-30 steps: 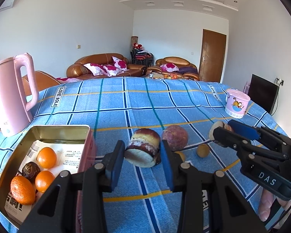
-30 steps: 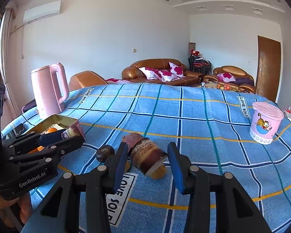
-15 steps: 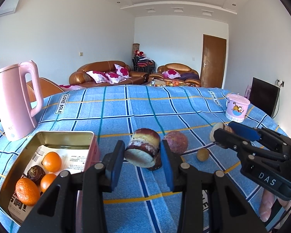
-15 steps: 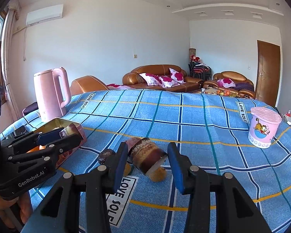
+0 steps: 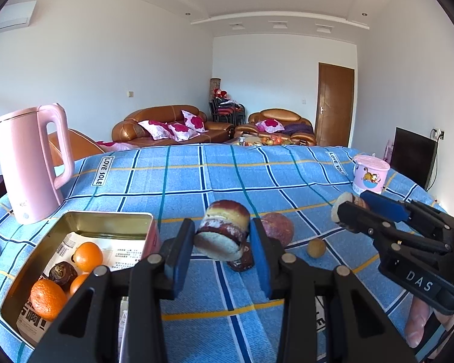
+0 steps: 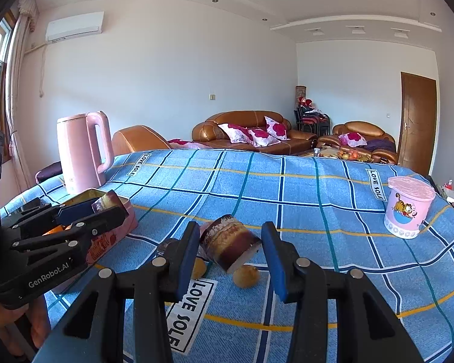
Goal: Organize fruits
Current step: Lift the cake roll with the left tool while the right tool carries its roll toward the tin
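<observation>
My left gripper [image 5: 221, 228] is shut on a cut piece of brown-purple fruit [image 5: 227, 220] with a cream face, held just above the blue checked cloth. My right gripper [image 6: 230, 234] is shut on a similar cut piece [image 6: 227, 242]. In the left wrist view the right gripper [image 5: 351, 204] stands at the right, its piece poking past the tips. To the left, an open metal tin [image 5: 106, 216] holds oranges [image 5: 87, 255] and a dark fruit [image 5: 62, 273]. A round purple fruit [image 5: 278, 230] and a small tan fruit [image 5: 316, 248] lie on the cloth.
A pink kettle [image 5: 33, 163] stands at the table's left behind the tin. A pink cartoon tub [image 6: 408, 208] sits at the far right. Small tan fruits [image 6: 246, 275] and a dark one [image 6: 166, 246] lie below the right gripper. Sofas and a door are beyond.
Both views have tipped slightly upward, so the table and tin sit lower in the picture. Each gripper still holds its fruit piece the same way.
</observation>
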